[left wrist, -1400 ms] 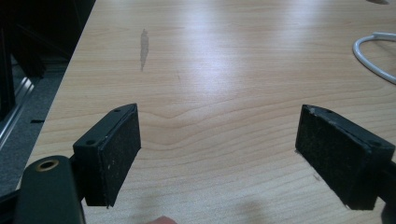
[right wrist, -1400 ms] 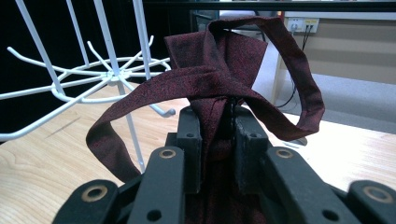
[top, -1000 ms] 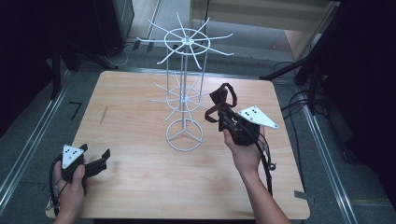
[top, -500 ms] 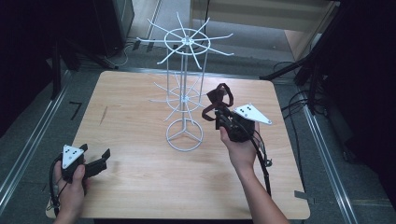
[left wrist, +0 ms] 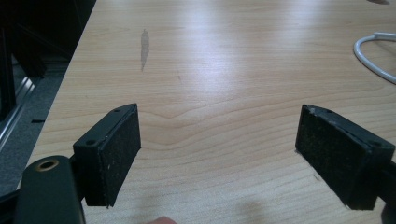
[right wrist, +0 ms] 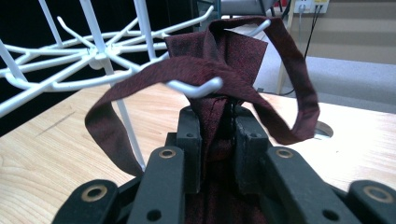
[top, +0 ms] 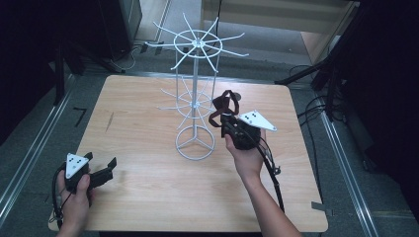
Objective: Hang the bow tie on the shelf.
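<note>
Here the dark red tie [right wrist: 219, 70] stands upright, looped.

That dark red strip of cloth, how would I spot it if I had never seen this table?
Start at the wooden table and find the tall white wire rack standing near its middle. Just right of the rack's lower ring of hooks, the right gripper pinches a dark red cloth band. It is the one soft, looped, maroon thing here, draped at a white hook.
</note>
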`<state>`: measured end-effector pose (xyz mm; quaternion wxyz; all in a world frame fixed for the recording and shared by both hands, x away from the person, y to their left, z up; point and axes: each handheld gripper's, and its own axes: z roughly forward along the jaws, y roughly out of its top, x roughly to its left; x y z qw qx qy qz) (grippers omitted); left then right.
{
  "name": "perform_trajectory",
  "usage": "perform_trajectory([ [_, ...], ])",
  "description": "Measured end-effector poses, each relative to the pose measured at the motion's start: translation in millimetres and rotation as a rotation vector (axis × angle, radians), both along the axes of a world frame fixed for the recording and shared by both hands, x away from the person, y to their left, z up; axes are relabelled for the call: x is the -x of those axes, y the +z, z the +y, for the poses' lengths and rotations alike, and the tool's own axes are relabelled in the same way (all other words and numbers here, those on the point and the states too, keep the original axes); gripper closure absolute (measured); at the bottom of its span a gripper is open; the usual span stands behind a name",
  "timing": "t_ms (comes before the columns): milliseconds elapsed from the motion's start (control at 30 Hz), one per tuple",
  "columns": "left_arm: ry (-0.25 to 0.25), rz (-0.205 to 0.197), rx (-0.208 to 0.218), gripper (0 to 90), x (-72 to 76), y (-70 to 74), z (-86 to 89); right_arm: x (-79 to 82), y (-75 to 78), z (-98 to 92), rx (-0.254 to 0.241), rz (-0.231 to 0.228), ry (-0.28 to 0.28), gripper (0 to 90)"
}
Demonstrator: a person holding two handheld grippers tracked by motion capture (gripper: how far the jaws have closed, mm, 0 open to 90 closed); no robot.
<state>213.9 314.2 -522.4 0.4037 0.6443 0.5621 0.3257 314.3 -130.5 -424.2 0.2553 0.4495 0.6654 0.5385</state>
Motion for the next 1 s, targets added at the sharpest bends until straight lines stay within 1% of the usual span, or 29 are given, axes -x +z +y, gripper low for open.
perform_trajectory([
  [33,0.000,0.000,-0.001,15.0,0.0,0.0,0.1,-0.8,-2.8,2.6,0.004,0.006,-0.001,76.4],
  [267,-0.002,0.000,-0.001,15.0,0.0,0.0,0.1,-2.5,-9.6,6.6,0.007,0.013,0.005,75.6],
  [367,-0.002,0.001,-0.001,15.0,0.1,0.1,0.2,-3.0,-14.3,7.7,0.017,0.024,0.009,74.3],
  [633,-0.002,-0.001,-0.002,15.0,0.1,0.0,0.1,-3.1,-34.1,10.5,0.048,0.064,0.024,73.2],
  [800,-0.003,0.000,-0.004,15.0,0.1,0.1,0.1,-2.6,-46.6,13.7,0.073,0.086,0.036,69.1],
  [1000,-0.003,0.000,-0.003,15.0,0.1,0.1,0.1,-3.9,-55.2,13.3,0.089,0.099,0.050,65.5],
])
